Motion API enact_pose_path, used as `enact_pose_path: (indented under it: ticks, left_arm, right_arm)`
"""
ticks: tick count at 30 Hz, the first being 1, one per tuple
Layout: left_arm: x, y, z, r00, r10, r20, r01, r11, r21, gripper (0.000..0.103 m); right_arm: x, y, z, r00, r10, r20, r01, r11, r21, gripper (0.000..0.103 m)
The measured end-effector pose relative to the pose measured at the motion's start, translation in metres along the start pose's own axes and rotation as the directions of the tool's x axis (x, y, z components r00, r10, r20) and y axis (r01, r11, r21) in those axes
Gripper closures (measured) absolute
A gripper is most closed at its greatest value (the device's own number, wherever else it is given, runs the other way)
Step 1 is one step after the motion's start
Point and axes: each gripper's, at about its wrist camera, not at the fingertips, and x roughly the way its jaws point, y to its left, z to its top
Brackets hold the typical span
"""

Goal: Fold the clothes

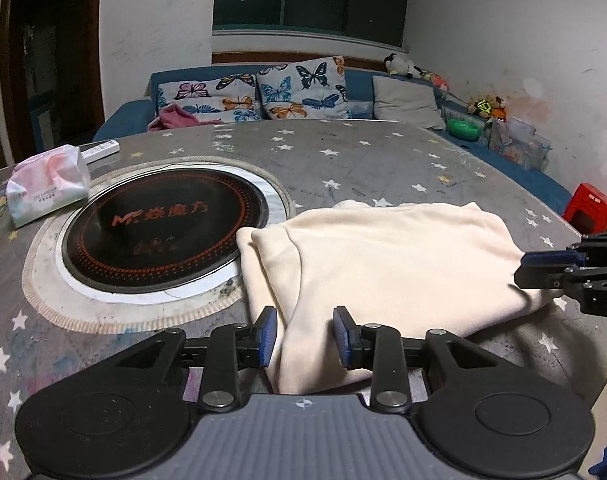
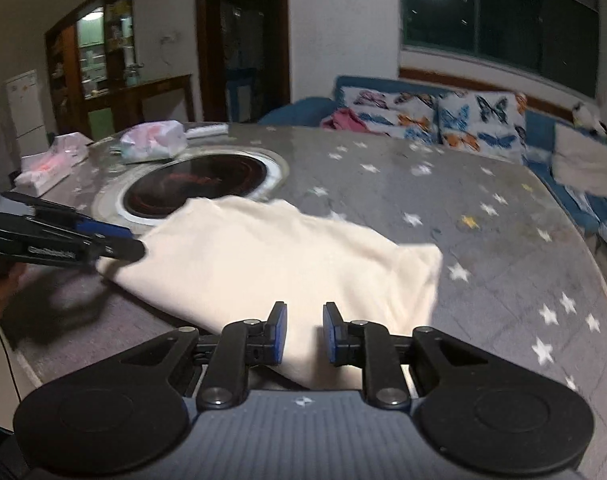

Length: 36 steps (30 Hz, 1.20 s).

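Here the cream garment (image 1: 387, 264) lies folded on the near side of the star-patterned table (image 1: 343, 160), just right of the round black cooktop (image 1: 163, 236). The left gripper (image 1: 305, 336) and right gripper (image 2: 304, 332) each stand apart, straddling its near edge

Orange logo "MF" plus Chinese characters on the black induction cooktop (image 1: 165, 232) — tissue pack (image 1: 47, 186) print too small to read
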Motion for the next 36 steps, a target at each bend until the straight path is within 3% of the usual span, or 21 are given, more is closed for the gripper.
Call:
enact_pose_path:
  ticks: [4,11,13,29,36]
  left_arm:
    - [0.002,-0.001,-0.002,0.999,0.021,-0.026,-0.021,1.0,-0.014,0.063]
    - [0.0,0.0,-0.003,0.998,0.047,-0.048,-0.049,0.998,-0.032,0.049]
    - [0.001,0.0,-0.004,0.997,0.052,-0.054,-0.054,0.998,-0.036,0.045]
    - [0.0,0.005,-0.012,0.996,0.065,-0.066,-0.069,0.996,-0.061,0.036]
    - [0.0,0.005,-0.012,0.995,0.066,-0.068,-0.07,0.996,-0.061,0.035]
  right_arm:
    - [0.009,0.012,0.001,0.999,0.038,0.006,-0.038,0.999,-0.012,0.079]
    - [0.017,0.015,-0.003,1.0,0.029,-0.01,-0.029,1.0,0.011,0.075]
    - [0.014,0.017,-0.002,1.0,0.022,0.0,-0.022,1.0,0.008,0.067]
    - [0.017,0.019,-0.005,1.0,-0.007,-0.008,0.008,1.0,0.017,0.063]
    - [0.026,0.028,0.003,1.0,0.03,-0.002,-0.03,1.0,-0.005,0.063]
